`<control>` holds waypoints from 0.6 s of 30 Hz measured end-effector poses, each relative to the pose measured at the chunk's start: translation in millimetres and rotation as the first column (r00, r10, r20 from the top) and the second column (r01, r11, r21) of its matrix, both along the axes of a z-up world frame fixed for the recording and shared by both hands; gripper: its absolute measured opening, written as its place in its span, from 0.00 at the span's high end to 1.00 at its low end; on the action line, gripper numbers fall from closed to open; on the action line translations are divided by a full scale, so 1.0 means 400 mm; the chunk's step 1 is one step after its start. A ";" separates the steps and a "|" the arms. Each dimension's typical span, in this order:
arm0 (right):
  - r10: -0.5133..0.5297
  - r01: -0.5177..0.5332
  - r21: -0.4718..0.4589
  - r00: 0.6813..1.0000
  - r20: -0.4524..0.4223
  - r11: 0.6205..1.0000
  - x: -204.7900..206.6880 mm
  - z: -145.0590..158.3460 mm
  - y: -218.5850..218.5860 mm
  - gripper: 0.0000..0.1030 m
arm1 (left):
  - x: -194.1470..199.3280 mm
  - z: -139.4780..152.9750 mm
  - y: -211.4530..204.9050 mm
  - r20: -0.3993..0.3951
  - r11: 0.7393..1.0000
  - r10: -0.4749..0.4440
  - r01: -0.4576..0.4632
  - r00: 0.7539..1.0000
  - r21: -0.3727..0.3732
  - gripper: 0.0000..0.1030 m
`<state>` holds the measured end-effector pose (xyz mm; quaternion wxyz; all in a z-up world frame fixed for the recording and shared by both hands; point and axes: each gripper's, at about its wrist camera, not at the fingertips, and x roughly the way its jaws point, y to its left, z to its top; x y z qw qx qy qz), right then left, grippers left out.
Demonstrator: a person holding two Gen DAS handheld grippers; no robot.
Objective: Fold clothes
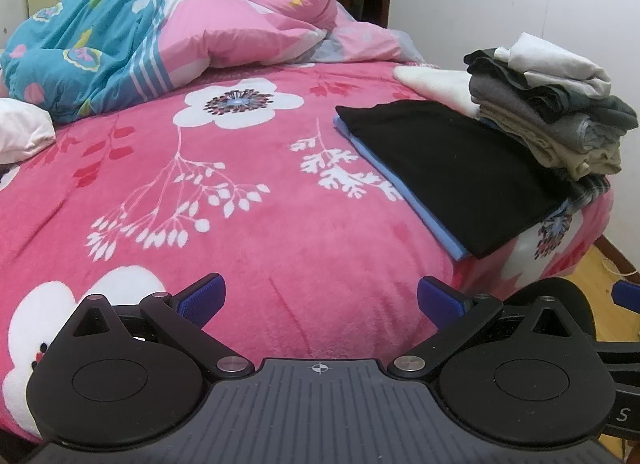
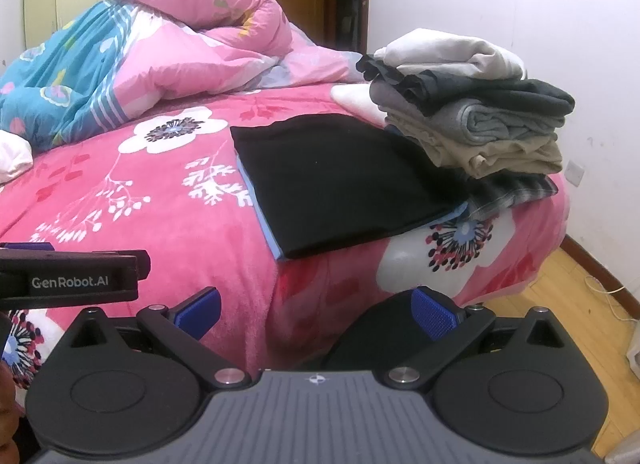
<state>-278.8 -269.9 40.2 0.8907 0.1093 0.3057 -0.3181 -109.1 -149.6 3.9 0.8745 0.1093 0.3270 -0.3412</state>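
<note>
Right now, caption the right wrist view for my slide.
Open right hand-held gripper facing folded black garment beside stacked clothes.

Both wrist views low at bed's (image 1: 280,224) edge, facing across it, sharing folded pile (image 2: 472,112)

Two grippers are in view: the left gripper (image 1: 320,300) and the right gripper (image 2: 316,314), each with two blue pads, four in all, none holding anything. On the pink floral bedspread (image 1: 248,232) lie two flat folded garments, one black (image 1: 448,168) atop one light blue (image 1: 404,200). Just beside the black one, on the side away from the bed's middle, stands one stack of folded clothes (image 2: 472,112); about six layers show, the exact count unclear. Beyond the black garment sits one bunched quilt (image 1: 168,32). One white pillow (image 1: 24,132) lies just beside the quilt.
</note>
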 end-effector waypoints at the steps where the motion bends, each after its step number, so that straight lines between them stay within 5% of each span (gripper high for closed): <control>1: 0.000 0.000 0.001 1.000 -0.001 1.000 0.000 -0.001 0.000 0.00 | 0.000 0.000 0.000 0.001 1.000 0.001 -0.001 1.000 0.000 0.00; 18: -0.002 0.003 0.008 1.000 -0.012 1.000 0.002 -0.010 0.001 0.00 | 0.000 -0.003 0.001 -0.004 1.000 0.008 -0.008 1.000 0.004 0.00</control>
